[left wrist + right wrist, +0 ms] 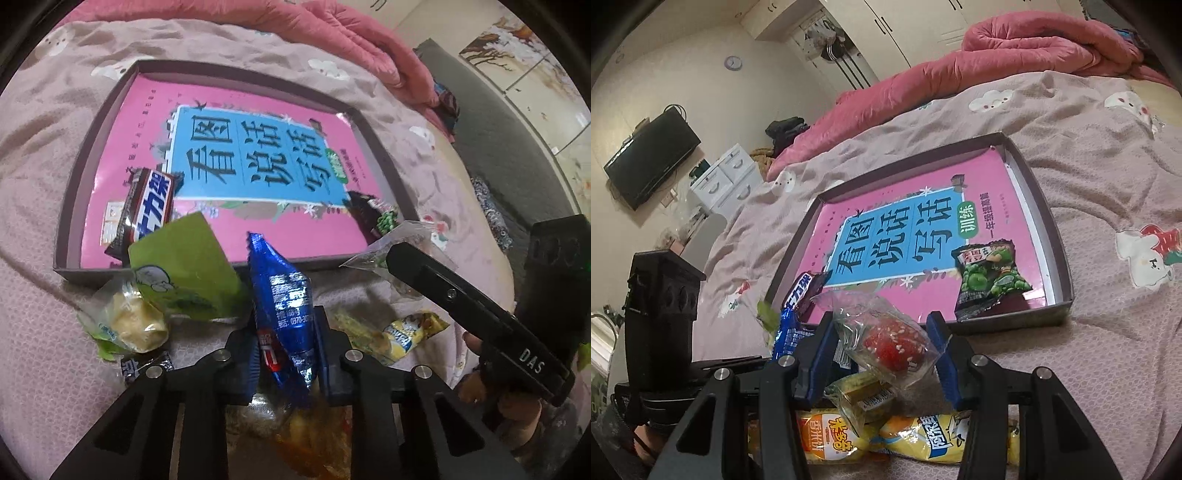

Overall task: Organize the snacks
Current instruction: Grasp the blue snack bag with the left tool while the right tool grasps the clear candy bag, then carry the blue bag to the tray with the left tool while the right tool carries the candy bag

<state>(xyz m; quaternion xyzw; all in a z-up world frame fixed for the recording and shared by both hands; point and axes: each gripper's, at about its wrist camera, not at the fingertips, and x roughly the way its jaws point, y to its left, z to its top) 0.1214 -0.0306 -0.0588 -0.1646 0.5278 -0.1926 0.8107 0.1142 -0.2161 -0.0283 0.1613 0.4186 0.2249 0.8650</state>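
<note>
My left gripper [286,332] is shut on a blue foil snack packet [284,295], which stands upright between its pads just in front of the tray. My right gripper [882,347] is shut on a clear packet with a red, sesame-dotted snack [892,341], lifted above the pile. The shallow dark tray [99,122] [1056,236] lies on the bed with a pink book as its floor. In it are a brown chocolate bar [147,210] [801,295] at the near left corner and a green pea packet [990,280] [380,218] at the near right.
Loose snacks lie on the bedspread in front of the tray: a green packet [184,269], a pale yellow cake in clear wrap [136,325], yellow packets [923,435] [402,332]. A rolled pink quilt [1015,48] lies behind the tray. The right gripper's body [461,295] crosses the left wrist view.
</note>
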